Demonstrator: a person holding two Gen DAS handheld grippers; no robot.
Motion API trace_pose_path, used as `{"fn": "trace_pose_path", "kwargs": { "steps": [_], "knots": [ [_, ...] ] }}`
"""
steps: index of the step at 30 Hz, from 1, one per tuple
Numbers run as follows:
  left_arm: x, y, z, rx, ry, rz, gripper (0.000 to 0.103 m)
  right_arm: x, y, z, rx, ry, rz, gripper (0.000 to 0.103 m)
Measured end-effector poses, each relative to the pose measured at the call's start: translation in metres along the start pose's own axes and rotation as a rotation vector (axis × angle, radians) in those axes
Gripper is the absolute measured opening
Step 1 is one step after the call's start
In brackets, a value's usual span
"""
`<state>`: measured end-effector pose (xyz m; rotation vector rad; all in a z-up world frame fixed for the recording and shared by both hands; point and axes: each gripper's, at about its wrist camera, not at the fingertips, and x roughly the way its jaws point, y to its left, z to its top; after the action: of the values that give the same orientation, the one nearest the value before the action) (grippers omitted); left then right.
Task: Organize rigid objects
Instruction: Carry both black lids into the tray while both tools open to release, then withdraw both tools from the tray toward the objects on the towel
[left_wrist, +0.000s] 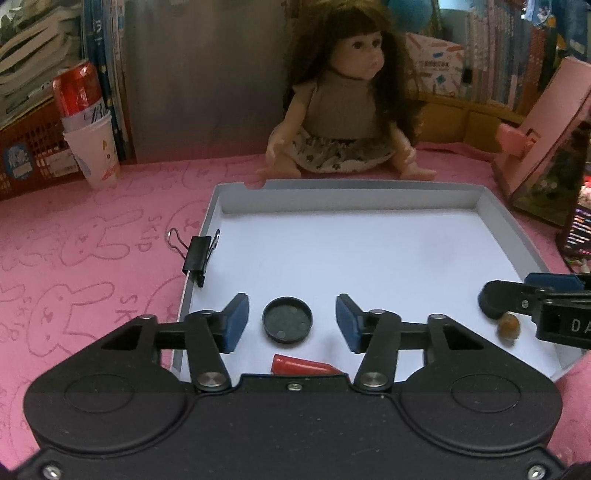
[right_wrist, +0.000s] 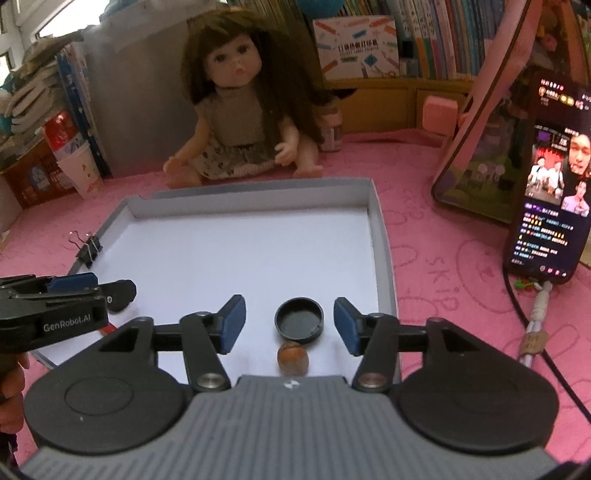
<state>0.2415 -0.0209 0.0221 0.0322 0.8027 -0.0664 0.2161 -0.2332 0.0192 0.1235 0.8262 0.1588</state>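
Left wrist view: two hand-held grippers hover over a white tray (left_wrist: 207, 229) where small hard things have been set down

Left gripper (left_wrist: 291, 323) has its jaws spread, gripping nothing; a round black cap (left_wrist: 287, 319) lies on the tray floor between the pads, touching neither. A red cone (left_wrist: 304, 366) lies nearer the camera than the cap, part hidden by the gripper body. A black binder clip (left_wrist: 197, 254) sits on the tray's left wall. Right gripper (right_wrist: 289, 325), in the right wrist view, is likewise spread and empty; a second black cap (right_wrist: 299, 319) lies between its pads and a brown nut (right_wrist: 292, 359) just behind it. The release looks finished, so each hand would best lift straight up from the tray, pads kept wide, so nothing is nudged
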Motion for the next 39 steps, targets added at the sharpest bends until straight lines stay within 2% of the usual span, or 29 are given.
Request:
{"fn": "trace_pose_path", "kwargs": {
  "steps": [11,20,29,39],
  "knots": [
    [-0.04,0.007,-0.018,-0.017,-0.038,-0.082,0.064,-0.031,0.0,-0.012,0.005,-0.063,0.033,0.083],
    [-0.081,0.008,-0.052,0.023,-0.072,-0.136,0.069,-0.069,0.005,-0.045,-0.053,-0.137,0.052,0.088],
    [-0.114,0.005,-0.084,0.069,-0.098,-0.151,0.071,-0.093,0.009,-0.077,-0.103,-0.173,0.062,0.09],
    [-0.136,0.01,-0.114,0.081,-0.092,-0.155,0.072,-0.115,0.01,-0.103,-0.14,-0.207,0.074,0.092]
  ]
}}
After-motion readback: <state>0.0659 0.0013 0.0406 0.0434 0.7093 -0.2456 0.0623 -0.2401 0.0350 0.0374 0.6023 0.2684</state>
